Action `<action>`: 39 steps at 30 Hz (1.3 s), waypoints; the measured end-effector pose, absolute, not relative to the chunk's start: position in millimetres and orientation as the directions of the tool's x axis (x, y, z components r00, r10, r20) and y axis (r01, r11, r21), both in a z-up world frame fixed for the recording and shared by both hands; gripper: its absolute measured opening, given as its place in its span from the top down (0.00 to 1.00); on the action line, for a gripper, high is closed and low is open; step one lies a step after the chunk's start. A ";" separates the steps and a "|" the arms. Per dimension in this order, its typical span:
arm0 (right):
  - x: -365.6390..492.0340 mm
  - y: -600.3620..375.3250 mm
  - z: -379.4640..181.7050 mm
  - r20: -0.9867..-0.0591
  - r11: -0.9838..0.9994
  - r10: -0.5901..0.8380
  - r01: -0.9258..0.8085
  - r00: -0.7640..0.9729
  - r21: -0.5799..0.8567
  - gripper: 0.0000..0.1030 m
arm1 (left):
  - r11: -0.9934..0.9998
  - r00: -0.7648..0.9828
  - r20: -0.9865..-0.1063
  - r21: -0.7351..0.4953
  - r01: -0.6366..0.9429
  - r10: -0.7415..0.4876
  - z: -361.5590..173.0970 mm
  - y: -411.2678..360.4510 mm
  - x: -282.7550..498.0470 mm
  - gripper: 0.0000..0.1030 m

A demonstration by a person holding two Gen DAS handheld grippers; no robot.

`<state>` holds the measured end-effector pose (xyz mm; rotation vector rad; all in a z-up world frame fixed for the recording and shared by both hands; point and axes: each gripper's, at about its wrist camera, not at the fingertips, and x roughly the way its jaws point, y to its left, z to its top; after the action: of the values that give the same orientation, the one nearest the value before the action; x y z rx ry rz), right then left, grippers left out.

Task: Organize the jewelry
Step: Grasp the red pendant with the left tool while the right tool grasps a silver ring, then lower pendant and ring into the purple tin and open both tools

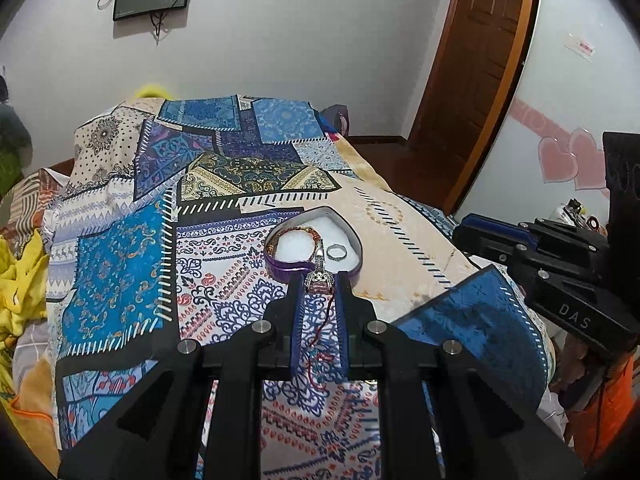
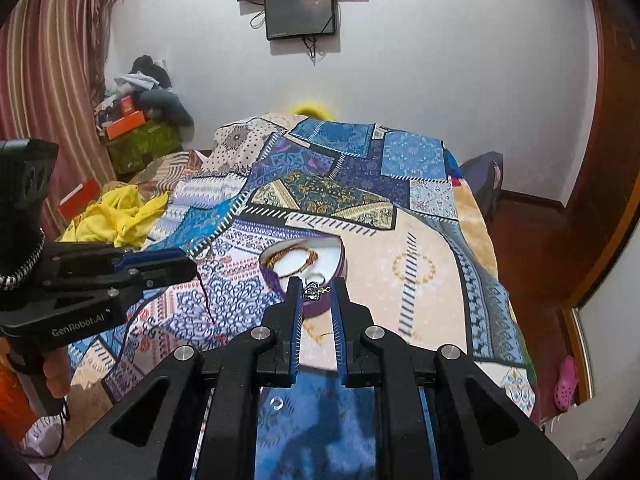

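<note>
A yellow cloth (image 2: 116, 216) is seen bunched at the bed's left edge. The left hand-held gripper (image 1: 318, 280) is held with fingers a little apart around a silver pendant (image 1: 319, 279), its red cord (image 1: 320, 340) trailing between them; whether the pendant is actually pinched cannot be told. Just beyond, on the patchwork bedspread (image 1: 132, 256), a purple heart-shaped tin (image 1: 352, 240) is found, holding a beaded bracelet (image 1: 294, 233) and a silver ring (image 1: 335, 252). The right hand-held gripper (image 2: 316, 286) is held apart near the tin.
</note>
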<state>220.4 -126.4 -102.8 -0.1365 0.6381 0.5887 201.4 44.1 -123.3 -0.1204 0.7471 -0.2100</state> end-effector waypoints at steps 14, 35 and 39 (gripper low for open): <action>264.7 -105.7 -113.4 -0.633 0.814 0.483 -0.577 0.606 0.068 0.88 | 0.964 0.667 -0.696 -0.201 0.173 -0.265 -145.8 41.0 253.6 0.87; 314.0 -82.7 -139.3 -0.734 0.788 0.475 -0.605 0.486 0.109 0.88 | 0.962 0.613 -0.742 -0.228 0.150 -0.272 -173.7 47.8 302.6 0.87; 315.4 -82.1 -141.9 -0.752 0.784 0.472 -0.608 0.460 0.120 0.88 | 0.963 0.620 -0.737 -0.225 0.147 -0.267 -172.1 48.3 302.3 0.87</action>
<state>315.4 -82.1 -141.9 -0.1745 0.8658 0.6691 302.3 48.3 -172.1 -0.1481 0.8704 -0.2394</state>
